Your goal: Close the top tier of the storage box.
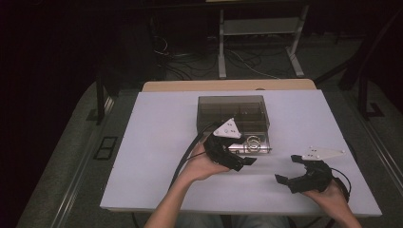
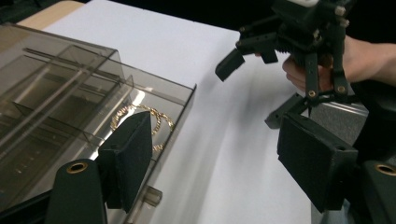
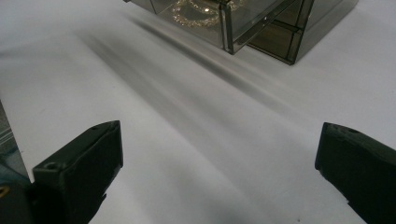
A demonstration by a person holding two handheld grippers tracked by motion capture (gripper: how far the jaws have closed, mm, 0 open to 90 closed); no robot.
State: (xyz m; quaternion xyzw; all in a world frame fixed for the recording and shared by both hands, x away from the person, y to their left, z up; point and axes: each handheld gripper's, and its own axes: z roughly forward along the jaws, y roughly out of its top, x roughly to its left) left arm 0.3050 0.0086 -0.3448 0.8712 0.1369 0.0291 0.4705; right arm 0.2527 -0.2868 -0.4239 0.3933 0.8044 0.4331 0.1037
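My left claw point(image 1: 240, 161) is open, right at the front of the drawer point(image 2: 154, 109), holding nothing. I should push the drawer in slowly and straight, into the smoky box point(image 1: 233, 109). Gold chains point(image 2: 142, 119) lie inside the drawer. My right claw point(image 1: 291, 170) waits open, well right of the box.

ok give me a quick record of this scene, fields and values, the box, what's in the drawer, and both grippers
surface: white table top
box: smoky clear drawer box, divided into compartments
drawer: pulled-out drawer, out toward the person
contents: gold chain jewellery lying in the drawer
left gripper: left gripper at the drawer front, jaws open, nothing between them
right gripper: right gripper over bare table to the right of the box, jaws open, empty
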